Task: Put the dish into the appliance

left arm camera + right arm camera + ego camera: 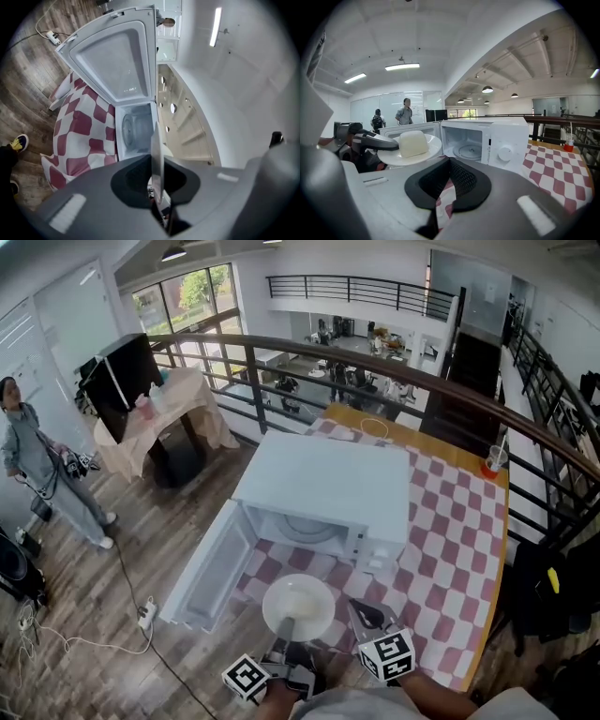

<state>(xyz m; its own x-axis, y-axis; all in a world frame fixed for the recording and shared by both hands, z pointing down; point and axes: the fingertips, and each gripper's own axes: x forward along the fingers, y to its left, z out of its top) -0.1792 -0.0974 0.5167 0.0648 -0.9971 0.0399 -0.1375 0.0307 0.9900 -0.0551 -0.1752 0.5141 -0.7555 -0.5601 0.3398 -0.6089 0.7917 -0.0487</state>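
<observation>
Left claw (157, 185) is clenched on the rim of the dish (298, 607), a white plate with a pale block (412, 143) on it. Right claw (446, 194) is closed on nothing, just beside it. Dish hangs over the near edge of the bench (450, 559), in front of the microwave (328, 482), not yet inside. Door (211, 568) is wide open, turntable (466, 151) bare. Step in hand, I'd say: carry-in. Next move needs a level push through the opening, rim clear of the frame, set-down on the turntable, then release. Bench has a red-check cloth, with a cup (494, 460) at the far right corner. Mezzanine railing (375, 367) behind, wood floor (122, 559), a person (37, 474) standing off left.
</observation>
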